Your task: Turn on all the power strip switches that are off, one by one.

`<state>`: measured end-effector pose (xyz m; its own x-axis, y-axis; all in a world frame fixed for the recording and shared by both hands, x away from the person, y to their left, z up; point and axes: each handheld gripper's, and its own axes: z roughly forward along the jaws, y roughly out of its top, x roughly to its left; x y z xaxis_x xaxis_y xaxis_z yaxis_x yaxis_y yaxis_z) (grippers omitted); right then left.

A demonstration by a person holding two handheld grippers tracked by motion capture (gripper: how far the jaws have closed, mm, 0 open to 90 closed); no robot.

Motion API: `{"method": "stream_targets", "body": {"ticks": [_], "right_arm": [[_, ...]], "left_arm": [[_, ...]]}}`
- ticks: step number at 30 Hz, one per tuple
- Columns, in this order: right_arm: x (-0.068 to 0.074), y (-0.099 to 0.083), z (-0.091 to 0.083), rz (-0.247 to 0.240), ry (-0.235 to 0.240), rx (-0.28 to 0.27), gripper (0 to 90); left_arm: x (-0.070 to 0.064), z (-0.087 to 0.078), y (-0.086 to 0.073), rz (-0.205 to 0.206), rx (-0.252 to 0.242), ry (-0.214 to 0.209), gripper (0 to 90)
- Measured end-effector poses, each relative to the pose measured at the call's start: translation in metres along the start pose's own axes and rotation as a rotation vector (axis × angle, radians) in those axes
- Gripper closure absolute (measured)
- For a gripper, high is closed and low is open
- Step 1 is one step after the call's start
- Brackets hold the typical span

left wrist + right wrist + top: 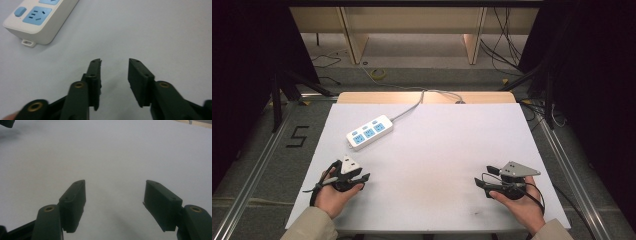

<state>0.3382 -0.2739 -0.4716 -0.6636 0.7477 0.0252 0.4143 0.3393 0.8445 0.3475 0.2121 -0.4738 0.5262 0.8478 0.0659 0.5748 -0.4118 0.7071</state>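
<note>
A white power strip (369, 131) with blue sockets lies at the back left of the white table top (437, 145). Its grey cord (412, 106) runs off over the far edge. My left gripper (363, 177) rests near the front left, held in a hand, a short way in front of the strip. In the left gripper view the strip's end (40, 20) lies ahead at upper left, and the gripper (115, 62) is open with nothing between its jaws. My right gripper (482, 176) sits at the front right, pointing left. It (115, 183) is wide open over bare white surface.
A wooden table edge (362, 96) shows behind the white sheet. Beyond it stand wooden furniture legs (354, 45) and loose cables (507, 55) on the floor. Dark curtains and stands flank both sides. A tip of the left gripper (6, 122) shows in the right gripper view's top left corner.
</note>
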Motion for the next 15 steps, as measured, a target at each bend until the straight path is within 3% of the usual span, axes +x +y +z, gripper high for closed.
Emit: {"method": "stream_targets", "body": {"ticks": [4,7,9,15], "right_arm": [[0.0003,0.0002,0.0006,-0.003,0.002,-0.002,34.5],[0.0006,0.0005,0.0003,-0.004,0.0,-0.003,34.5],[0.0009,0.0006,0.0003,-0.004,0.0,-0.007,34.5],[0.0022,0.0009,0.0008,-0.004,0.003,-0.005,34.1]], "left_arm": [[0.0001,0.001,-0.0021,0.016,0.055,0.001,80.4],[0.0012,-0.0013,0.0,0.005,0.063,0.018,89.3],[0.0014,-0.0025,0.0005,-0.013,0.074,0.019,89.5],[0.0029,-0.0038,0.0029,-0.018,0.093,0.019,89.7]]}}
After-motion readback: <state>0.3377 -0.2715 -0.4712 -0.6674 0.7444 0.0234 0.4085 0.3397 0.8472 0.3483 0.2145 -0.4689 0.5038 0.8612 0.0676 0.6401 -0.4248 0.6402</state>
